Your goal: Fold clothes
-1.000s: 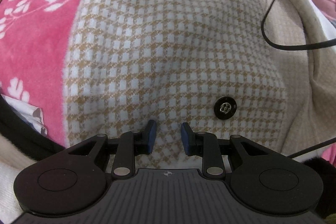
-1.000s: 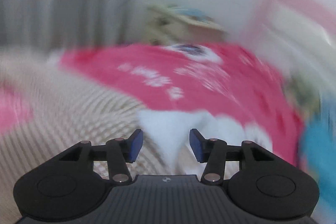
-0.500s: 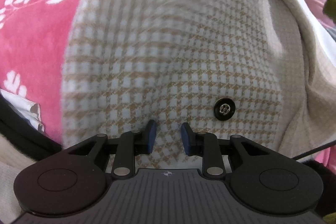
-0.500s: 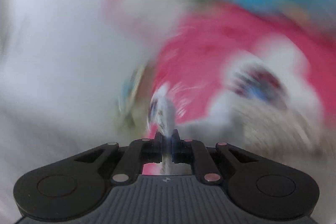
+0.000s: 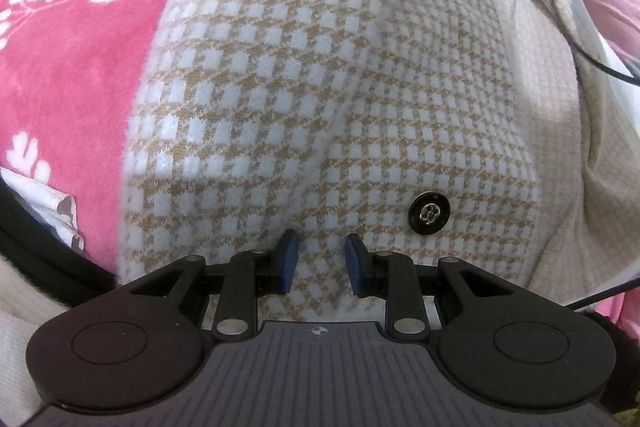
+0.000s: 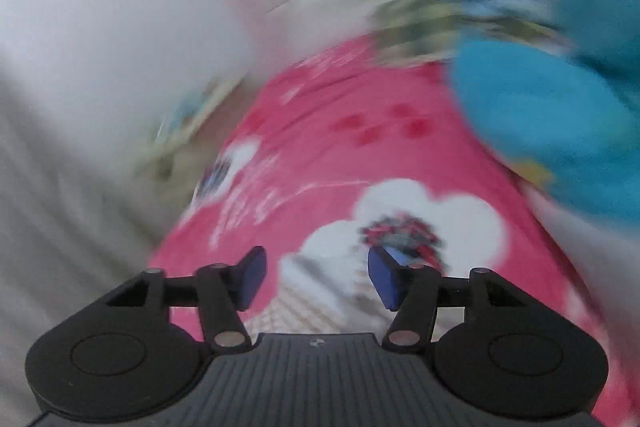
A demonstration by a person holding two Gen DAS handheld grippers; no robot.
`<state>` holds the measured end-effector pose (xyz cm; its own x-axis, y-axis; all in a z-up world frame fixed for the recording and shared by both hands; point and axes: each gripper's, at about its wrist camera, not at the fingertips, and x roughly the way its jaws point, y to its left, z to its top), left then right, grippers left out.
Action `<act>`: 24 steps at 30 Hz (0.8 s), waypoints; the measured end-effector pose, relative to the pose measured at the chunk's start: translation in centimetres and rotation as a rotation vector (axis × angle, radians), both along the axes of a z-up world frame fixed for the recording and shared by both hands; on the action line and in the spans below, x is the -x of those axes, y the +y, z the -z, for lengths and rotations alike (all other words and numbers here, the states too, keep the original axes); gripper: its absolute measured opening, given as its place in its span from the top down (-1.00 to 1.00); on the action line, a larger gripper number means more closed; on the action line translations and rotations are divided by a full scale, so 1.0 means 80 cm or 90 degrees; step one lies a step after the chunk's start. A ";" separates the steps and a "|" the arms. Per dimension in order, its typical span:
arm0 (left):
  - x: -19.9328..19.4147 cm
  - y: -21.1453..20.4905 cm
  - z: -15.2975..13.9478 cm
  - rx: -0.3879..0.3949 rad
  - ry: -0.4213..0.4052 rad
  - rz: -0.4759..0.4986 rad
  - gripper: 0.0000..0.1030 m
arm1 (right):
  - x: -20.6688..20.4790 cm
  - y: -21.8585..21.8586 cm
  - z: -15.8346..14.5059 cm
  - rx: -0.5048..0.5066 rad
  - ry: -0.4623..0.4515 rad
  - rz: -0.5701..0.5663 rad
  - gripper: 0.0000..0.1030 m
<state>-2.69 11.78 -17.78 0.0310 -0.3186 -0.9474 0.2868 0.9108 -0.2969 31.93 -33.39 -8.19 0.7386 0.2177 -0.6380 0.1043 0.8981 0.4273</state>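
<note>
Since the earlier frames the right gripper (image 6: 316, 275) has swung round over the pink blanket (image 6: 320, 147), and its jaws — clenched on something pale half a second ago — have just been opening; they now stand apart, nothing pressed between them, though a pale checked scrap shows blurred below the gap. On the left side little has changed: the left gripper (image 5: 318, 263) points steeply down at the cardigan (image 5: 304, 75), its jaws narrowly apart with checked knit showing between them. Whether the pads pinch the cloth I cannot tell.

That cardigan lies on the bed over the blanket, front up, two dark buttons (image 5: 429, 214) along its right side and its plain lining turned out beyond them. A black cable (image 5: 568, 39) crosses the far right edge.

It looks soft, thick and light — likely to sag and bunch if lifted from the middle. Better taken by a hem or edge, clear of the buttons.
</note>
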 end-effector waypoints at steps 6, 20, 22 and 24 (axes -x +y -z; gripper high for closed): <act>0.004 0.010 -0.003 0.011 -0.012 0.006 0.49 | -0.112 0.067 0.066 0.069 0.222 -0.145 0.70; 0.031 0.066 -0.016 0.057 0.015 -0.066 0.50 | -0.132 0.066 0.091 -0.057 0.163 -0.050 -0.21; 0.030 0.076 -0.022 0.066 0.034 -0.092 0.50 | -0.108 0.029 0.060 -0.082 0.137 -0.029 -0.29; 0.025 0.089 -0.035 0.075 0.040 -0.121 0.50 | -0.083 -0.001 0.026 -0.089 0.120 -0.032 -0.29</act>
<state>-4.70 18.90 -14.96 0.0433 -0.4213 -0.9059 0.0905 0.9046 -0.4164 38.55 -33.45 -10.28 0.5950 0.3467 -0.7251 0.1508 0.8380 0.5244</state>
